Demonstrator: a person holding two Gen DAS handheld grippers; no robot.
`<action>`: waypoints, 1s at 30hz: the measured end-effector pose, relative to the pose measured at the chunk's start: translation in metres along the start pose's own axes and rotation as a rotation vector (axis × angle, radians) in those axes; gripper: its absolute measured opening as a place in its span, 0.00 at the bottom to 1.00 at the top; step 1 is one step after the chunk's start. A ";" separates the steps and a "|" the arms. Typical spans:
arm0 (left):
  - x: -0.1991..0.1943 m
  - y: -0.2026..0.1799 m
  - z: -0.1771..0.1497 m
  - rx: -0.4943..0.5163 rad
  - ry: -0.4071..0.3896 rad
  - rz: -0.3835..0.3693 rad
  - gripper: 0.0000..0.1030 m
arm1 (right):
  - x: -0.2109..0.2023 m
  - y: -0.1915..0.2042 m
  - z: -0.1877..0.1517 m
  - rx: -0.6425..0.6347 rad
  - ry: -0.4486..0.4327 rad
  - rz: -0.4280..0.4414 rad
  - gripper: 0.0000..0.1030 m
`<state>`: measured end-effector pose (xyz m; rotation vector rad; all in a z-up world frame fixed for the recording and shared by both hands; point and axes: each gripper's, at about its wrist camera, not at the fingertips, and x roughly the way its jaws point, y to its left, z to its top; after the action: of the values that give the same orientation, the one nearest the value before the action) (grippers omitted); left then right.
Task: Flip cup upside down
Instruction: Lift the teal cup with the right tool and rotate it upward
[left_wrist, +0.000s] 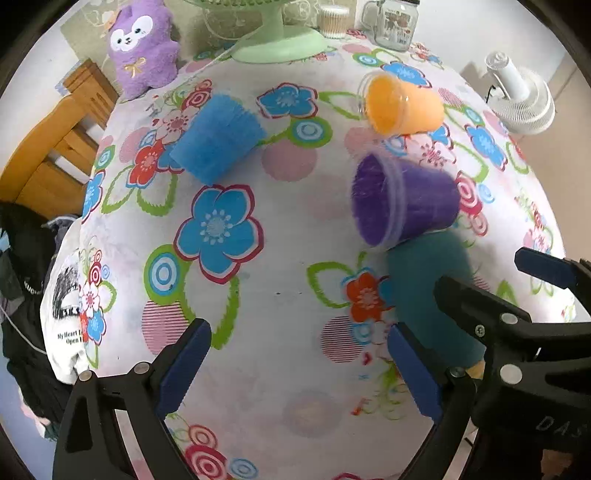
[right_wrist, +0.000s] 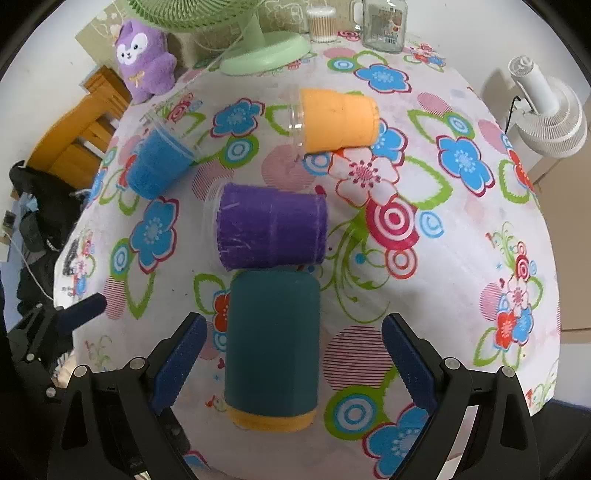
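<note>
1. On my counter (right_wrist: 461, 258) with the flowered cloth I see four cups, all lying on their sides: a teal cup (right_wrist: 271, 343) with a yellow band at its near end, a purple cup (right_wrist: 271, 227), an orange cup (right_wrist: 338, 120) and a blue cup (right_wrist: 157, 164).
2. The purple cup lies across the far end of the teal cup, touching it or almost (I cannot tell which), so it blocks the way beyond.
3. At the far edge stand a green fan (right_wrist: 264, 51), a purple plush toy (right_wrist: 146, 61), a glass jar (right_wrist: 382, 24) and a box of cotton swabs (right_wrist: 322, 24); a white fan (right_wrist: 550, 118) is off to the right.
4. My right hand-held gripper (right_wrist: 291, 363) is spread wide, one finger on each side of the teal cup, not touching it.
5. My left hand-held gripper (left_wrist: 297, 369) is also spread wide and holds nothing; only the cloth lies between its fingers.
</note>
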<state>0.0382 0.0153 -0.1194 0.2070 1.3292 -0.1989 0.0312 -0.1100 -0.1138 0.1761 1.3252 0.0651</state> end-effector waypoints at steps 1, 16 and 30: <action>0.003 0.002 -0.001 0.010 0.001 0.001 0.94 | 0.003 0.001 -0.001 0.001 0.002 -0.005 0.94; 0.045 0.011 0.004 0.115 0.059 -0.046 0.94 | 0.064 0.017 0.005 0.022 0.127 -0.086 0.79; 0.061 0.014 0.013 0.125 0.108 -0.104 0.94 | 0.069 0.025 0.014 -0.005 0.129 -0.142 0.66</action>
<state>0.0682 0.0241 -0.1750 0.2571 1.4376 -0.3631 0.0626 -0.0761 -0.1724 0.0740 1.4628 -0.0416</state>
